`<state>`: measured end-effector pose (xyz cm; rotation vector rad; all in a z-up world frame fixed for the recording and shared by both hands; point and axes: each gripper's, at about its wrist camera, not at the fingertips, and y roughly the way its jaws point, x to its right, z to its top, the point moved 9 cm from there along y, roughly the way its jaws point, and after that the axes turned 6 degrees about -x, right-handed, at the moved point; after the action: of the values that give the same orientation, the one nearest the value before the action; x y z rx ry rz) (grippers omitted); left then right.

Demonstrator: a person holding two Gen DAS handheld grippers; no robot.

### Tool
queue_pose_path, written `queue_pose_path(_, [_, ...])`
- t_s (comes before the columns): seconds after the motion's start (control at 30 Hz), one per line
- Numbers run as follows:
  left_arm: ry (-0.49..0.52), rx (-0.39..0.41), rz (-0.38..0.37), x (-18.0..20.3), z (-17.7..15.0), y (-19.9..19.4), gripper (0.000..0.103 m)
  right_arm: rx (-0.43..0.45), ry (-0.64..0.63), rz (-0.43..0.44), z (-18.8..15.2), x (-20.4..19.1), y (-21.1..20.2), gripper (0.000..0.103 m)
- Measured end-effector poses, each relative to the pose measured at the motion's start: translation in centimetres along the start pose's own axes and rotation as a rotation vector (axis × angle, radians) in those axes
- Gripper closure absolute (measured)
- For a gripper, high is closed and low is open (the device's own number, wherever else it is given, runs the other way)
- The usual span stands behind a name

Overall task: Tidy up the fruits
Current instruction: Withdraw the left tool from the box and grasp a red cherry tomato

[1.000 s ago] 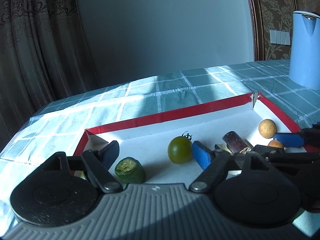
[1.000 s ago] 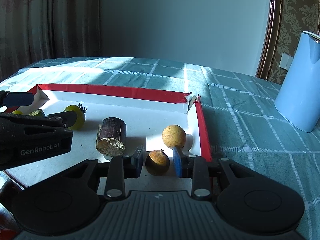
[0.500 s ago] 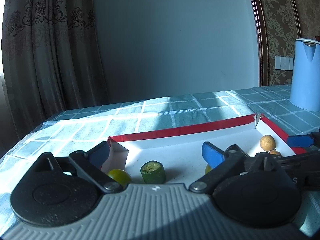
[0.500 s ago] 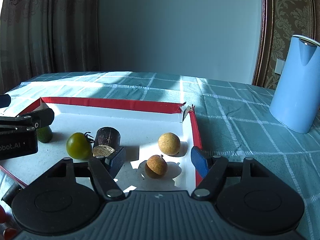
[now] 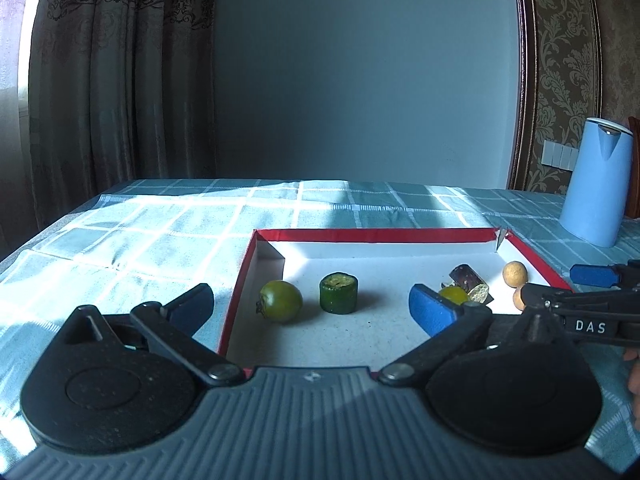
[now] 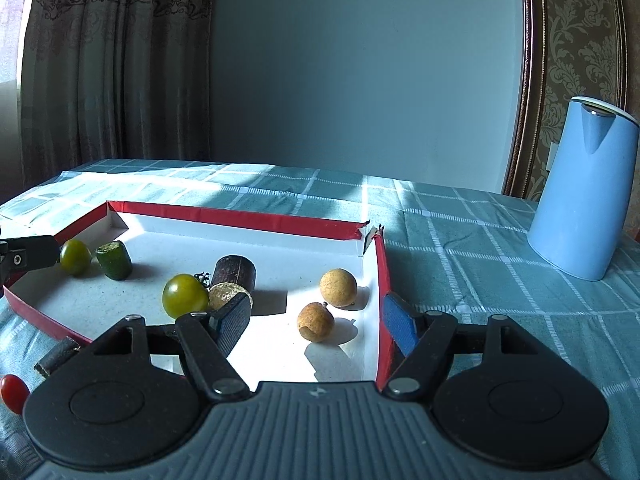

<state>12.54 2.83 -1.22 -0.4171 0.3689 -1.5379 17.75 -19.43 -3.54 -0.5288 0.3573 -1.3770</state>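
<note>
My left hand-held gripper [image 5: 310, 308], jaws just spread to their widest, holds nothing; my right hand-held gripper [image 6: 316, 322] gapes empty too. Smooth green tomatoes [image 5: 281, 301], a stubby green cylinder [image 5: 338, 293] and rough tan longans [image 6: 338, 287] sit in the red-rimmed cardboard tray [image 5: 372, 235].

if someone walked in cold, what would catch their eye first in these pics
Probably the shallow red-edged tray in the middle of the checked tablecloth, holding two green tomatoes, a green cut piece, a dark cut piece and two tan round fruits. Next, the tall blue kettle standing at the far right. A small red tomato lies outside the tray, at the near left.
</note>
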Motion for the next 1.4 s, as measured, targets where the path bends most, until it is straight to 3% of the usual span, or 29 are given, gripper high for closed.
queue_pose_path(0.37, [0.098,-0.049,-0.101,-0.6,-3.9,-3.2,0.000,-0.009,0.022,0.018,-0.7,0.1,-1.4,0.027])
queue_pose_path(0.47, [0.137,-0.106,-0.140,0.0,-5.2,-3.2,0.000,-0.010,0.046,0.034,-0.9,0.5,-1.9,0.027])
queue_pose_path(0.7, [0.171,-0.132,-0.163,0.9,-5.7,-3.0,0.001,0.001,0.064,0.083,-1.2,0.1,-3.3,0.027])
queue_pose_path(1.0, [0.212,-0.243,-0.179,1.7,-7.0,-1.2,0.019,0.017,0.006,0.103,-1.5,-1.2,-4.4,0.027])
queue_pose_path(1.4, [0.256,-0.247,-0.233,3.1,-7.2,-1.4,0.044,0.018,-0.012,0.134,-1.7,-2.0,-4.6,0.027])
